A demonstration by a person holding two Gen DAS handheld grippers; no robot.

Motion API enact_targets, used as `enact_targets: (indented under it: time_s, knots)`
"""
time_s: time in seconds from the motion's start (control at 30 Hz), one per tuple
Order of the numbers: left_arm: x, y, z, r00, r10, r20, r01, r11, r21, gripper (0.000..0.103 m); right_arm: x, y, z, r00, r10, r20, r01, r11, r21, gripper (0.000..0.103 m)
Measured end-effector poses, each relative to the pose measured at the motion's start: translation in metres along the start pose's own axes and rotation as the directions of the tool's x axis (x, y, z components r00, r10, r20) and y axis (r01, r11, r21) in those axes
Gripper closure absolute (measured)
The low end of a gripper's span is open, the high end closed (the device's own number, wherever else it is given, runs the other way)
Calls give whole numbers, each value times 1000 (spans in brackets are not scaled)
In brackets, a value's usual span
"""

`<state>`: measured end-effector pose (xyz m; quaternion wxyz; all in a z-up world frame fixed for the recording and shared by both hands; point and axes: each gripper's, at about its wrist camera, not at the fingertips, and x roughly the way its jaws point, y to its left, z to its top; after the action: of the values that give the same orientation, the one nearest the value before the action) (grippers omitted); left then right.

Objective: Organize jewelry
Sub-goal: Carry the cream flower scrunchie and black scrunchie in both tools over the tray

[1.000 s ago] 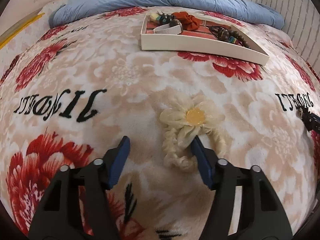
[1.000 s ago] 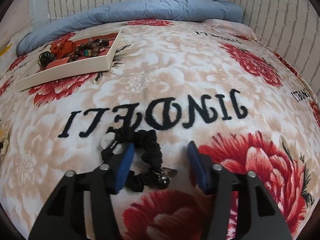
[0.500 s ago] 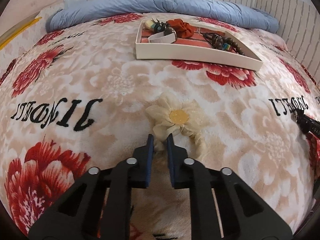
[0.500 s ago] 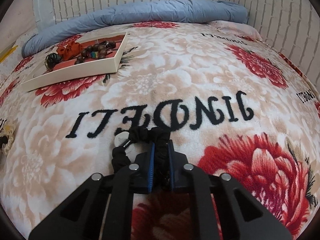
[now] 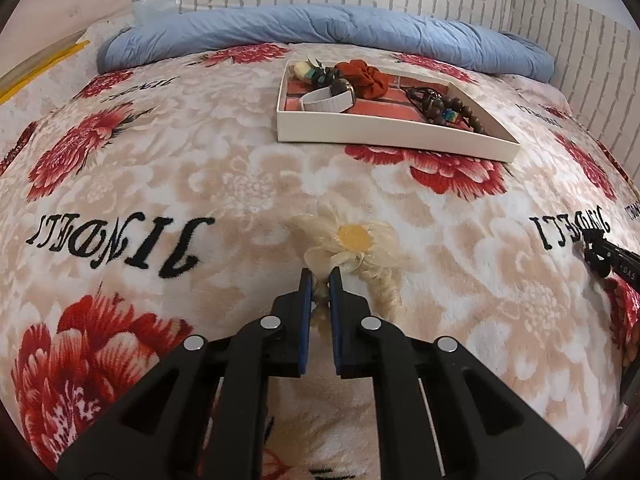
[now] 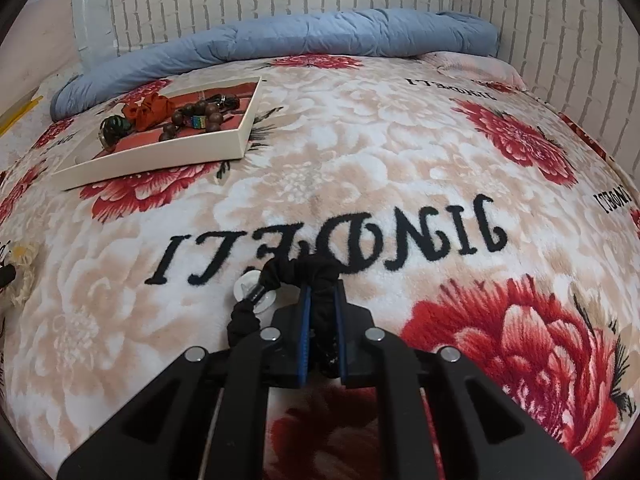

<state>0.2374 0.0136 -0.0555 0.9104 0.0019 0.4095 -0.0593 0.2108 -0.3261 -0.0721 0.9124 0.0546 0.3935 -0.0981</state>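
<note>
My left gripper point(image 5: 320, 276) is shut on the cream flower scrunchie point(image 5: 352, 240), pinching its band near the petals just above the floral blanket. My right gripper point(image 6: 321, 292) is shut on the black scrunchie point(image 6: 296, 272), which carries a white charm point(image 6: 250, 292). The white tray point(image 5: 384, 136) sits further back on the bed and holds a red scrunchie point(image 5: 362, 78), a wooden bead bracelet point(image 5: 452, 110), a white band point(image 5: 326, 100) and other pieces. The tray also shows in the right wrist view point(image 6: 160, 156), far left.
A rolled blue quilt point(image 5: 320, 32) lies along the brick wall behind the tray. The right gripper's tip shows at the right edge of the left wrist view point(image 5: 604, 256). The cream scrunchie shows at the left edge of the right wrist view point(image 6: 24, 272).
Both grippers went from open to shut, each closing on its scrunchie. Both have since risen slightly, lifting the scrunchies from the blanket.
</note>
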Motion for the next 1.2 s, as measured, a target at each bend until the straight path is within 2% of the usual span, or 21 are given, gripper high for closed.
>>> enact_targets:
  time_s: [0.23, 0.53, 0.73, 0.93, 1.03, 1.2]
  knots:
    - [-3, 1, 1, 1000, 20, 18, -20, 1000, 3, 96, -1, -1, 1, 1000, 3, 11, -3, 1000, 6, 92]
    - [-9, 2, 16, 995, 58, 76, -59, 998, 2, 96, -16, 15, 23, 993, 14, 114, -15, 1000, 4, 92]
    - [-14, 1, 46, 987, 62, 148, -63, 998, -1, 96, -18, 39, 52, 981, 42, 187, -37, 999, -31, 92]
    - [-14, -8, 91, 975, 43, 216, -43, 999, -1, 96, -13, 62, 88, 966, 88, 243, -80, 996, -43, 92]
    - [-8, -17, 118, 967, 29, 251, -30, 1000, 1, 96, -6, 74, 104, 958, 114, 262, -104, 993, -53, 92]
    - [9, -34, 144, 958, 12, 286, -18, 1000, 17, 96, 7, 96, 126, 943, 140, 300, -123, 989, -76, 92]
